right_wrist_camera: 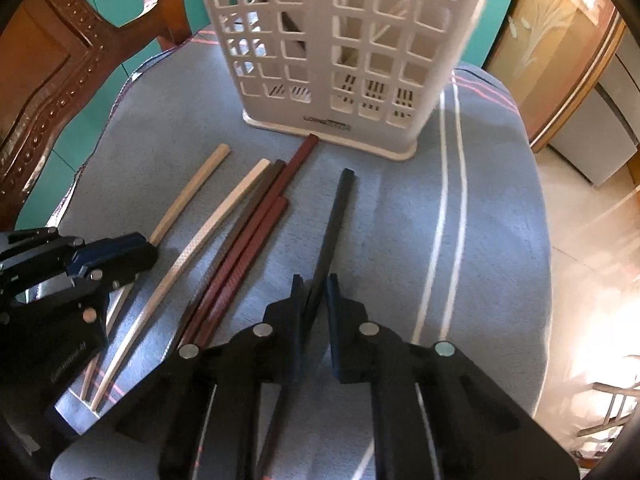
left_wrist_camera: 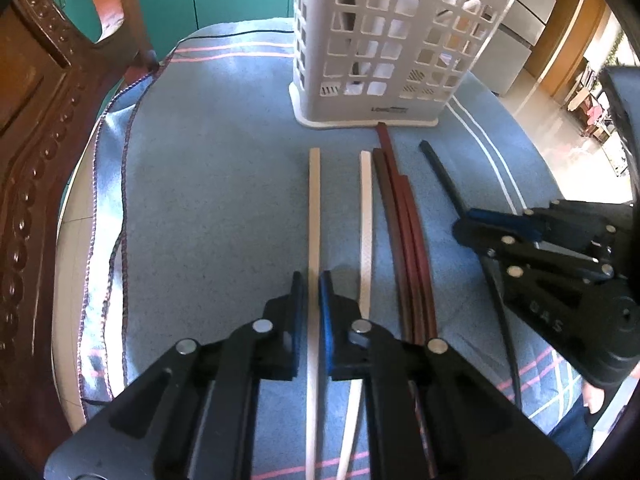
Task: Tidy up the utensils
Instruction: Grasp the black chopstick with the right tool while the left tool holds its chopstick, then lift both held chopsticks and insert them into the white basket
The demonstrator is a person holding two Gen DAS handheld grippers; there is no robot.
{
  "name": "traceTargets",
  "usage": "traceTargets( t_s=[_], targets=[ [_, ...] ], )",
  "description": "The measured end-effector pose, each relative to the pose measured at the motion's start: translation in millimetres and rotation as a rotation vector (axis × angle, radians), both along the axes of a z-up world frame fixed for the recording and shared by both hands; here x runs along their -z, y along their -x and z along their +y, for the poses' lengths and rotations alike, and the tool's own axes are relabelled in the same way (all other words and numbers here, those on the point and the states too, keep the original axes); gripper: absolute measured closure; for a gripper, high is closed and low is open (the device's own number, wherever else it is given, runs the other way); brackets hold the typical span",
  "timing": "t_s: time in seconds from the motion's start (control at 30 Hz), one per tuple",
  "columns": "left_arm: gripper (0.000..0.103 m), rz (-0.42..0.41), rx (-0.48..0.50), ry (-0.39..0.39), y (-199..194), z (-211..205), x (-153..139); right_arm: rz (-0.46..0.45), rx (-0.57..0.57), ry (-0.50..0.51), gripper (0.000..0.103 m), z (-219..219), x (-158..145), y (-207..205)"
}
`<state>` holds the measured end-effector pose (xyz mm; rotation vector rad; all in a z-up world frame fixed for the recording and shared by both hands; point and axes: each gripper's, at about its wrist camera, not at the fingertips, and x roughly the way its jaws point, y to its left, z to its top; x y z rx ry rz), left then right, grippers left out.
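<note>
Basket (left_wrist_camera: 396, 46): top cut off in both my views; contents behind lattice indistinct. Cream chopstick (left_wrist_camera: 314, 216): near end runs out at frame bottom. Black chopstick (right_wrist_camera: 334, 216): lower length hidden under my right gripper (right_wrist_camera: 316, 308).

Both grippers are of black plastic, with round silver screws at the joints of their linkage arms. The left gripper (left_wrist_camera: 311, 292) has blue pads (left_wrist_camera: 325, 320) on the inner faces of its fingers, and the right gripper (right_wrist_camera: 316, 300) has dark blue ones. Pale embossed letters mark the black body of each gripper.
</note>
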<state>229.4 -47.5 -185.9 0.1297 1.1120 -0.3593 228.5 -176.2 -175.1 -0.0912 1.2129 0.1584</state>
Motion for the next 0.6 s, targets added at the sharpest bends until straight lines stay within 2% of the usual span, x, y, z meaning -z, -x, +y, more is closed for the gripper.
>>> traceTargets(
  t_s=[0.07, 0.17, 0.2, 0.37, 0.5, 0.57, 0.6],
  targets=[
    [0.087, 0.009, 0.001, -0.002, -7.3, -2.7, 0.8, -0.006, -0.003, -0.004, 0.091, -2.3, 0.1, -2.3],
    [0.07, 0.018, 0.015, -0.012, -21.0, -11.0, -1.9, -0.012, 0.015, -0.016, 0.087, -1.8, -0.2, -5.2],
    [0.068, 0.017, 0.019, -0.021, -25.4, -13.9, -2.4, -0.015, 0.02, -0.016, 0.086, -1.1, -0.4, -7.8],
    [0.066, 0.005, 0.045, -0.089, -46.9, -27.7, -0.1, -0.017, 0.06, 0.011, 0.084, -0.5, 3.3, -19.9],
    [0.064, 0.002, 0.05, -0.08, -54.5, -28.3, 0.3, -0.01, 0.057, -0.002, 0.084, -5.7, 4.6, -24.7],
    [0.068, 0.0, 0.048, -0.074, -57.7, -29.4, -0.1, -0.012, 0.051, -0.001, 0.084, -4.9, 3.4, -25.4],
    [0.077, -0.004, 0.048, -0.073, -58.6, -29.5, -0.3, -0.013, 0.053, -0.003, 0.085, -6.9, 3.1, -25.9]
  ],
)
